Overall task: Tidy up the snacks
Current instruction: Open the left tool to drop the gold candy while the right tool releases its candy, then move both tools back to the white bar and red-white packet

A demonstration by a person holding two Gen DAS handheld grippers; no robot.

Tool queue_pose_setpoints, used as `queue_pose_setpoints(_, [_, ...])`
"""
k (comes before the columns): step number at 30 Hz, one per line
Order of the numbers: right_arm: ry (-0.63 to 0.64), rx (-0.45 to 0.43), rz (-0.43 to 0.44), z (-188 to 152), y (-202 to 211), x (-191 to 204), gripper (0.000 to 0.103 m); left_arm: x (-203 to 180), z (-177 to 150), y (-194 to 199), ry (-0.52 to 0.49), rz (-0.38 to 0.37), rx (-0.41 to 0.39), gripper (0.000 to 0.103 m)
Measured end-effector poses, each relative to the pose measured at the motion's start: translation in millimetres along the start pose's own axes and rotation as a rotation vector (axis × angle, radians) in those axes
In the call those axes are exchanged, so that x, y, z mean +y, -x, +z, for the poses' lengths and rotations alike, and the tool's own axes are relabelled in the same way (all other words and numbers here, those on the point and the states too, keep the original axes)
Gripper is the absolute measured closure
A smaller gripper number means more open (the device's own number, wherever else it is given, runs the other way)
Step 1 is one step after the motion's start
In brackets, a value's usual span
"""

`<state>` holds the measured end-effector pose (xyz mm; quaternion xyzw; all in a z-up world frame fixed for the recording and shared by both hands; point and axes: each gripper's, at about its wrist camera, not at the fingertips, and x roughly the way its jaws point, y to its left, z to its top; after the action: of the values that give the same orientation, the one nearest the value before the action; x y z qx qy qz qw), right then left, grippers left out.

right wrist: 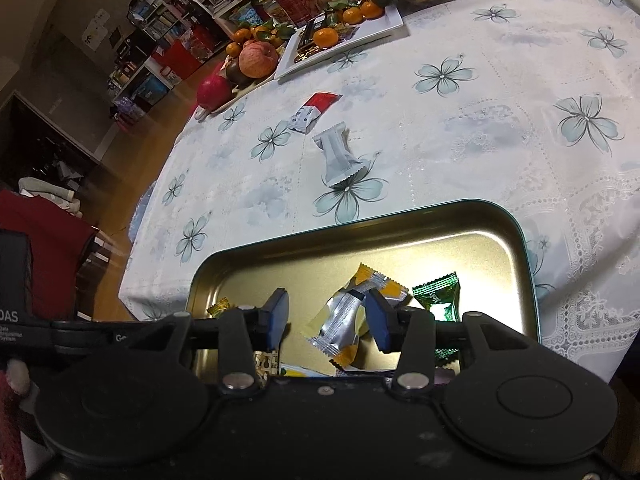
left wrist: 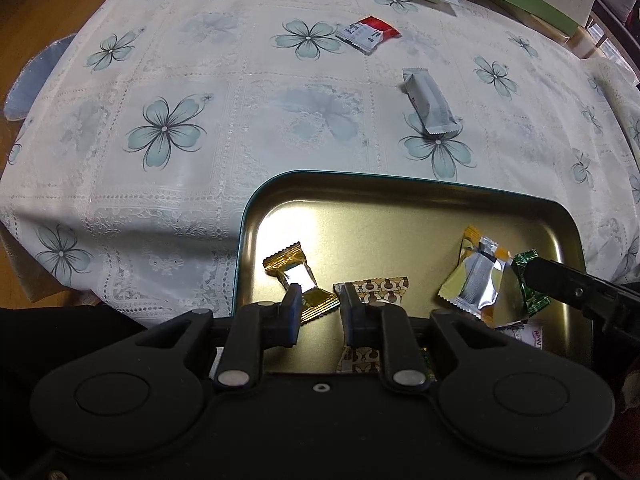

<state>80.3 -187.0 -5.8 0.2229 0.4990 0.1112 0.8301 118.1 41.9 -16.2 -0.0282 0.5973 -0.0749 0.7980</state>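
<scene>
Two snacks still lie out on the surface point(left wrist: 200, 184), which has a white flowery cloth on it: a silver-grey bar point(left wrist: 430, 104) and, a bit farther off, a red and white packet point(left wrist: 368, 34). They are well apart from each other. Both look light and crinkly. The wrappers are thin and slippery, so I think it is best to pinch each one across the middle, not by the flat zigzag ends, which would bend.

The gold tin tray point(left wrist: 256, 216) sits near the edge. In it I can count a gold candy point(left wrist: 298, 276), a brown patterned packet point(left wrist: 372, 290), a yellow and silver packet point(left wrist: 476, 280) and a green candy point(left wrist: 528, 284). Bits of more wrappers show low down, but they are partly hidden.

The left gripper point(left wrist: 320, 304) hangs over the tray with its fingers a small way apart, holding nothing. The right gripper point(right wrist: 326, 316) has its fingers wider, either side of the yellow and silver packet, not pressing it.
</scene>
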Motion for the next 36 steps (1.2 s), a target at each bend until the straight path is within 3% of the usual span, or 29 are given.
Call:
queue_pose_setpoints(13, [0.133,-0.026,-0.116,-11,7,15,0.057,-7,-6,-1,-0.041,0.073,0.000,0.074])
queue_pose_setpoints(23, [0.238,0.064,-0.193,-19,2,29,0.057,-14,-11,6,-0.077,0.103,-0.011,0.073])
queue_pose_setpoints(29, [0.283,0.109,-0.240,-18,3,33,0.057,-24,-7,12,-0.109,0.189,-0.050,0.071])
queue_pose_setpoints(36, [0.409,0.011,-0.314,-1,17,38,0.053,-36,10,26,-0.189,0.277,-0.123,0.069])
